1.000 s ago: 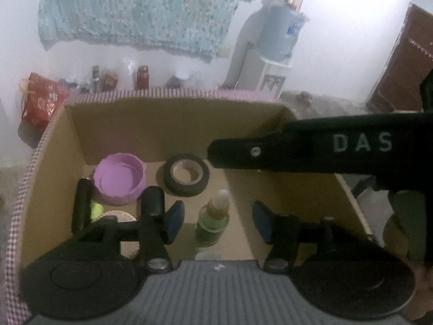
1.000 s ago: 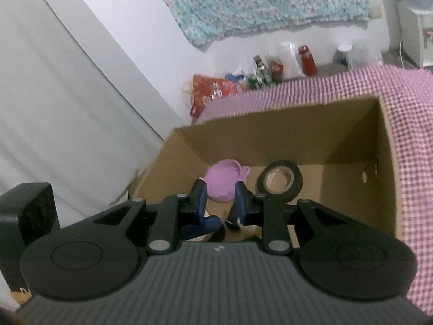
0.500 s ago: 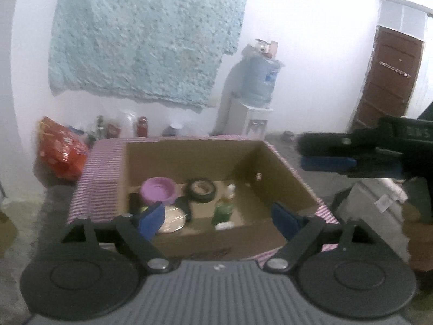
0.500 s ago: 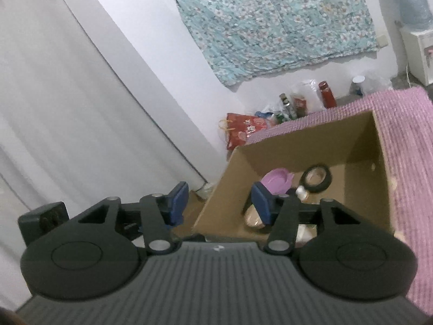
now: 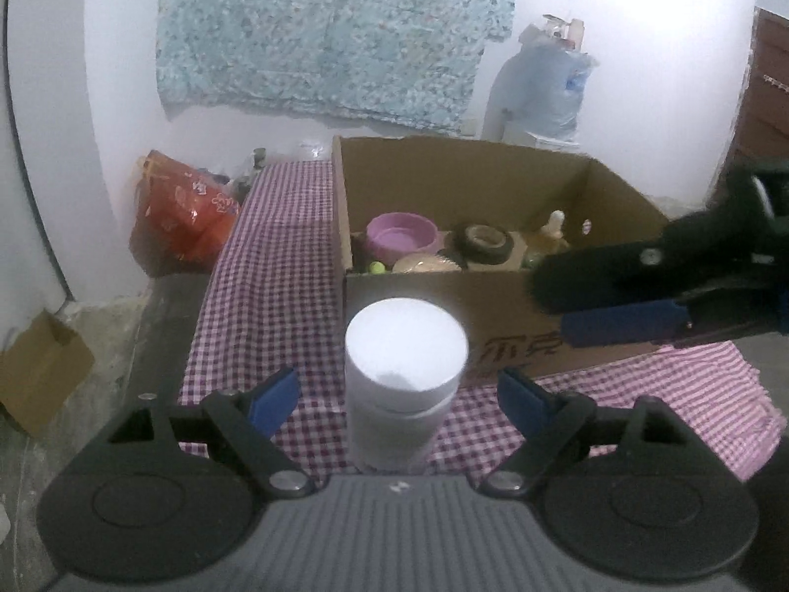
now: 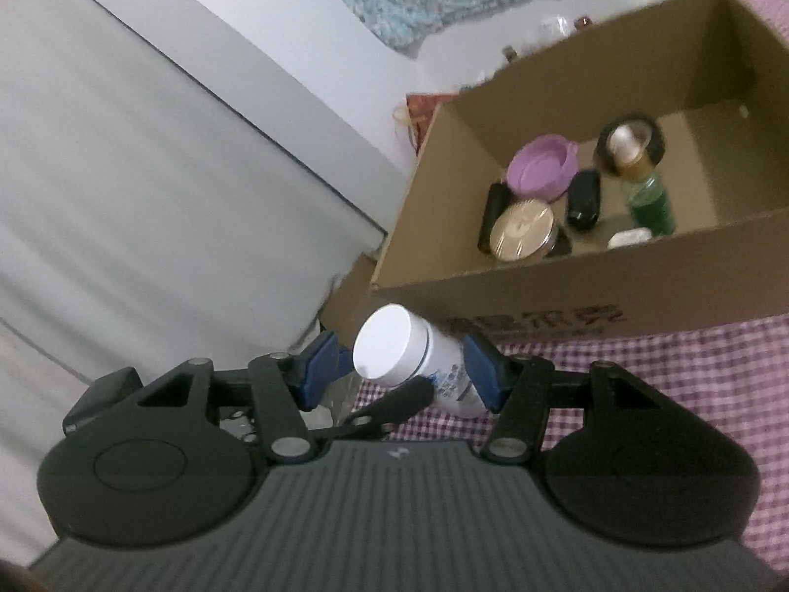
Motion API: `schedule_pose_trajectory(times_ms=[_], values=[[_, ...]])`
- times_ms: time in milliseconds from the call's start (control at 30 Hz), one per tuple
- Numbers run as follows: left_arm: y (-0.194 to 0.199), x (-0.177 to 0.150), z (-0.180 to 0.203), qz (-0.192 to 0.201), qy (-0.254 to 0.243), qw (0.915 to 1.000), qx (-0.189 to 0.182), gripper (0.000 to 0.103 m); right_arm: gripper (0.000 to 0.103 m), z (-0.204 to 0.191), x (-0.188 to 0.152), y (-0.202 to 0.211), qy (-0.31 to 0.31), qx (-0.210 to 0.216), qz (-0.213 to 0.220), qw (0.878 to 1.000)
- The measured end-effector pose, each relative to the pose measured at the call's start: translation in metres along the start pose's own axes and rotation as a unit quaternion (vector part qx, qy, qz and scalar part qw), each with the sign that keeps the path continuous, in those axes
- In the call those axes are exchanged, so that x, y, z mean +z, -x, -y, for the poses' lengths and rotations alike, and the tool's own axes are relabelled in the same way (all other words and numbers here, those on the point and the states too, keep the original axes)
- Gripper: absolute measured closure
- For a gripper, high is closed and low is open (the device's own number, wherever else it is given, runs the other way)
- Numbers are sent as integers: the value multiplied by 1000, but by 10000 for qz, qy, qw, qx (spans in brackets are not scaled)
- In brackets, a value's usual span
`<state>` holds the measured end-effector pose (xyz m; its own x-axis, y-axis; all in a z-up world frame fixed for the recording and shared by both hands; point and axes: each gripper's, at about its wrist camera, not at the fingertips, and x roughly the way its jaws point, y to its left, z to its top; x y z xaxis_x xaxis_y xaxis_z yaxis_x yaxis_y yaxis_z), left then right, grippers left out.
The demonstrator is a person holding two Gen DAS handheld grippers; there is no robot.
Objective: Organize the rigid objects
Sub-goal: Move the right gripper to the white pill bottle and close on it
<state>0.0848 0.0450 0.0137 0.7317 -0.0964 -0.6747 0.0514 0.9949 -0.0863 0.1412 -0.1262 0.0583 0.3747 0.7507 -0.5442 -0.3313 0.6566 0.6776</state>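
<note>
Most of the sorting looks done: the cardboard box [image 5: 493, 296] on the checked tabletop [image 5: 266, 266] already holds a purple bowl [image 5: 402, 241], a roll of black tape [image 5: 485, 244], a small green bottle with a pale cap [image 6: 646, 192], a round gold-lidded tin [image 6: 522, 229], two dark cylinders beside it and a small white piece near the front wall. What seems to be left is the white jar [image 5: 404, 389], standing upright on the cloth just in front of the box, at about 6 o'clock from the box's near wall in the left wrist view. The left gripper [image 5: 397, 397] has its fingers spread wide on either side of the jar, well clear of it and gripping nothing. The right gripper [image 6: 402, 370] frames the same jar from another angle; its fingers are opening, with the jar between them, and from this tilted, blurred view they appear just beside the jar's sides, though I cannot be sure whether the right-hand pad touches the label. In the left view the right gripper reaches in from 3 o'clock, across the box's front corner. My reading is that the task is near its end, with this jar still to be lifted into the box; whether other loose things wait outside the views I cannot say.
</note>
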Motion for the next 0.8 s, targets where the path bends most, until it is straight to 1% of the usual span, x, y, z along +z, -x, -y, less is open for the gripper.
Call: schedule_pose_trajectory(times_ms=[167,233,267,333,400,467,533,667,800], values=[[-14,-5,-1,-14,-20,10000,66,22,47,-7,-2,-31,3,-148,-121,9998],[-19,-7,-3,-61,4,10000,54,27,47,-9,-2,-42,-10,-207,-174,9996],[-22,-8,-3,-90,18,9999,63,32,47,-11,1,-47,-10,-227,-199,9995],[-27,-9,-5,-152,59,9999,26,36,47,-10,3,-53,0,-257,-249,9994],[-31,-8,-7,-165,122,9998,-58,47,49,-8,6,-58,5,-272,-310,9991],[-32,-9,-7,-149,112,9998,-23,48,53,-8,5,-61,3,-292,-359,9989],[-32,-10,-6,-117,78,9999,23,48,56,-9,3,-63,-43,-180,-388,9991],[-28,-10,-4,-106,54,9999,71,49,60,-12,4,-62,-19,-164,-391,9991],[-20,-10,-2,-124,71,9999,50,49,60,-14,2,-59,16,-154,-393,9991]])
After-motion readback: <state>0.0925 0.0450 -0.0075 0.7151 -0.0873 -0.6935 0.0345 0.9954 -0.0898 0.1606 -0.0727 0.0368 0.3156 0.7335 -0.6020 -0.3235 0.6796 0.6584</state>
